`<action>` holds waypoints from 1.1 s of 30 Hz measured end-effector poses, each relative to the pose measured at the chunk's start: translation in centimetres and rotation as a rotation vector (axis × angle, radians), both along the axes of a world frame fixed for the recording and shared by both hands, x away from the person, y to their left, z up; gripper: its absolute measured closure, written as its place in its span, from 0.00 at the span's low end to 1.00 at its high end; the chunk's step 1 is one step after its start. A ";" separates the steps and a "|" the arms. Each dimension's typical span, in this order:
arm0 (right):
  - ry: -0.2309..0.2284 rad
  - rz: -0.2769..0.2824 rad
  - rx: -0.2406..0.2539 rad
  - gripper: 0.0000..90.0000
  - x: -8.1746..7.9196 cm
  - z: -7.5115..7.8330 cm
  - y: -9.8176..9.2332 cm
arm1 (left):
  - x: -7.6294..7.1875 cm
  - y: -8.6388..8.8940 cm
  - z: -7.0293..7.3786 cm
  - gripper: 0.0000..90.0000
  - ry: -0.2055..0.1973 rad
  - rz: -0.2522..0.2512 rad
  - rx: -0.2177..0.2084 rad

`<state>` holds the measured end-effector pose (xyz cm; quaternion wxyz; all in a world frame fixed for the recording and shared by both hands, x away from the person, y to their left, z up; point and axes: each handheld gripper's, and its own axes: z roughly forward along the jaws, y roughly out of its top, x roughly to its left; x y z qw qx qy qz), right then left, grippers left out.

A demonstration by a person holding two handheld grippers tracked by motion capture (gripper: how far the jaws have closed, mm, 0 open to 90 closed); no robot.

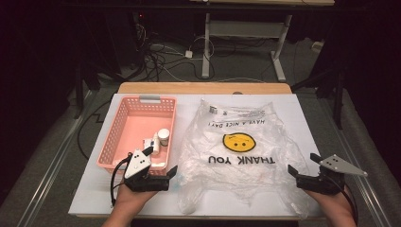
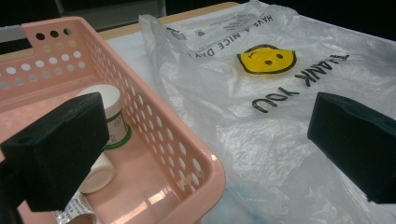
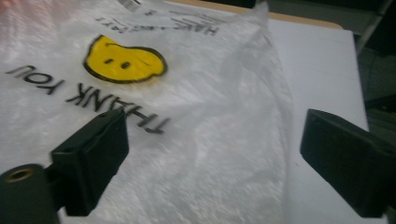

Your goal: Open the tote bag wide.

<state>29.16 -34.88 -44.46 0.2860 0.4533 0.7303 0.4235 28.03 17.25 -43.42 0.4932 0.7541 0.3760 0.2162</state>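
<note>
A clear plastic bag (image 1: 241, 156) with a yellow smiley and "THANK YOU" print lies crumpled on the white sheet, right of a pink perforated basket (image 1: 124, 124). Inside the basket stand a white jar with a green band (image 1: 163, 137) and a few small white items (image 1: 150, 143). My left gripper (image 1: 161, 161) is open at the basket's near right corner, one jaw over the basket, the other over the bag's edge. In the left gripper view the jar (image 2: 112, 116) and basket rim (image 2: 205, 172) are close. My right gripper (image 1: 303, 164) stands open at the bag's (image 3: 187, 93) near right edge.
A white sheet (image 1: 302, 118) covers the wooden table (image 1: 203, 88); its front edge runs just under my hands. Beyond the table, cables (image 1: 165, 59) lie on the floor beside the legs of another desk (image 1: 206, 47). Bare sheet (image 3: 322, 70) lies right of the bag.
</note>
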 end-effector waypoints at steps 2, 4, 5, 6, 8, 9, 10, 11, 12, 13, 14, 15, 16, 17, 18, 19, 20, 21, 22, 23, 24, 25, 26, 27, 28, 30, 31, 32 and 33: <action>0.003 -0.017 -0.005 0.17 -0.1 -0.2 -0.3 | 0.0 0.0 0.0 0.00 0.000 -0.001 0.002; 0.019 -0.043 0.007 0.23 0.0 -0.3 -1.0 | 0.0 -0.1 0.0 0.00 0.000 -0.002 0.001; 0.045 -0.063 0.024 0.29 0.1 -0.5 -1.7 | 0.0 -0.2 0.0 0.00 0.002 -0.005 0.005; 0.050 -0.065 0.026 0.31 0.1 -0.6 -1.9 | 0.0 -0.2 -0.1 0.00 0.001 -0.005 0.007; 0.065 -0.086 0.029 0.37 0.0 -0.9 -2.6 | 0.0 -0.3 -0.1 0.00 0.001 -0.006 0.009; 0.069 -0.094 0.036 0.39 -0.1 -0.9 -2.9 | 0.0 -0.3 -0.1 0.00 0.003 -0.007 0.008; 0.075 -0.102 0.045 0.41 -0.2 -0.9 -3.2 | 0.0 -0.3 -0.1 0.00 0.003 -0.007 0.008; 0.076 -0.103 0.049 0.43 -0.4 -0.9 -3.5 | 0.0 -0.3 -0.1 0.00 0.003 -0.007 0.008; 0.078 -0.102 0.047 0.44 -0.7 -1.0 -3.7 | 0.0 -0.4 -0.1 0.00 0.003 -0.010 0.013; 0.081 -0.101 0.044 0.45 -1.0 -1.1 -4.0 | 0.0 -0.4 -0.1 0.00 0.003 -0.010 0.013; 0.088 -0.100 0.044 0.46 -1.2 -1.2 -4.2 | 0.0 -0.4 -0.1 0.00 0.004 -0.011 0.013; 0.094 -0.099 0.045 0.47 -1.3 -1.4 -4.4 | 0.0 -0.4 -0.1 0.00 0.005 -0.010 0.012; 0.102 -0.099 0.045 0.48 -1.5 -1.5 -4.6 | 0.0 -0.4 -0.1 0.00 0.006 -0.011 0.012; 0.115 -0.099 0.050 0.48 -1.7 -1.8 -4.8 | 0.0 -0.4 -0.1 0.00 0.006 -0.011 0.012; 0.121 -0.099 0.052 0.49 -1.7 -1.9 -4.9 | 0.0 -0.4 -0.1 0.00 0.006 -0.011 0.012; 0.134 -0.101 0.060 0.49 -1.6 -2.0 -5.1 | 0.0 -0.4 0.0 0.00 0.005 -0.013 0.013; 0.144 -0.101 0.067 0.50 -1.5 -2.1 -5.1 | 0.0 -0.4 0.0 0.00 0.007 -0.014 0.013; 0.151 -0.096 0.070 0.51 -1.3 -2.1 -5.1 | 0.0 -0.5 0.0 0.00 0.009 -0.015 0.013; 0.160 -0.093 0.069 0.52 -1.2 -2.2 -5.1 | 0.0 -0.5 0.0 0.00 0.014 -0.018 0.010; 0.169 -0.092 0.071 0.53 -1.0 -2.2 -5.1 | -0.1 -0.7 0.1 0.00 0.024 -0.023 0.004; 0.173 -0.095 0.068 0.54 -0.8 -2.2 -5.1 | -0.1 -0.7 0.1 0.00 0.024 -0.023 0.004; 0.178 -0.095 0.064 0.55 -0.7 -2.2 -5.1 | -0.1 -0.8 0.2 0.00 0.028 -0.024 0.004; 0.185 -0.092 0.066 0.57 -0.5 -2.2 -5.1 | -0.1 -0.9 0.3 0.00 0.029 -0.026 0.009; 0.191 -0.088 0.068 0.57 -0.3 -2.3 -5.0 | -0.1 -1.0 0.3 0.00 0.035 -0.030 0.007; 0.200 -0.089 0.066 0.57 -0.1 -2.3 -4.9 | -0.1 -1.0 0.3 0.00 0.040 -0.035 0.005; 0.221 -0.088 0.094 0.56 0.3 -2.4 -4.8 | -0.1 -1.1 0.3 0.00 0.042 -0.038 0.005; 0.225 -0.091 0.095 0.56 0.5 -2.3 -4.7 | -0.1 -1.1 0.3 0.00 0.042 -0.040 0.007; 0.229 -0.091 0.087 0.56 0.7 -2.3 -4.5 | -0.1 -1.1 0.3 0.00 0.042 -0.039 0.010; 0.233 -0.089 0.083 0.56 0.9 -2.4 -4.4 | -0.1 -1.1 0.3 0.00 0.042 -0.039 0.010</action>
